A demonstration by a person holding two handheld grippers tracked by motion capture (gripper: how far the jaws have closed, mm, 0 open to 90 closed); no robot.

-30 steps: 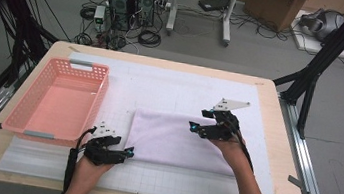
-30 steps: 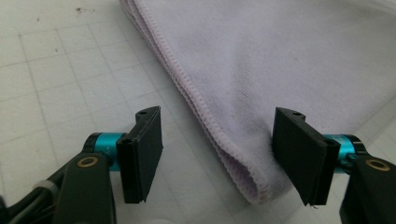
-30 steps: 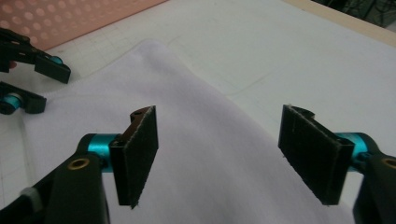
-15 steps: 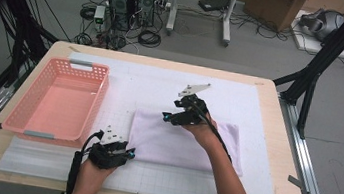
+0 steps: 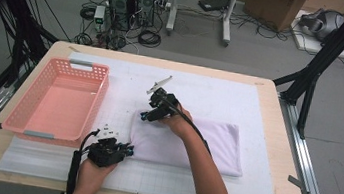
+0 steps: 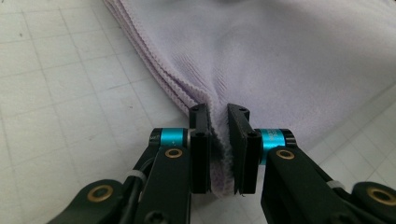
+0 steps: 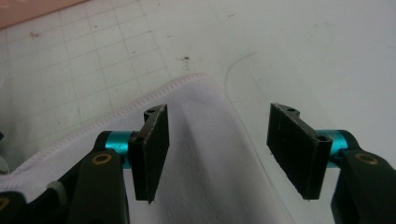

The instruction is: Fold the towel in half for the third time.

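My left gripper (image 6: 218, 140) has just been closing and now pinches the near left corner of the folded towel (image 5: 189, 142). My right gripper (image 7: 217, 149), its jaws just narrowing but still apart, hovers over the towel's far left corner. I judge the next move is clamping that corner, then lifting both together. Left of the towel, the pink basket (image 5: 31, 119) sits empty.
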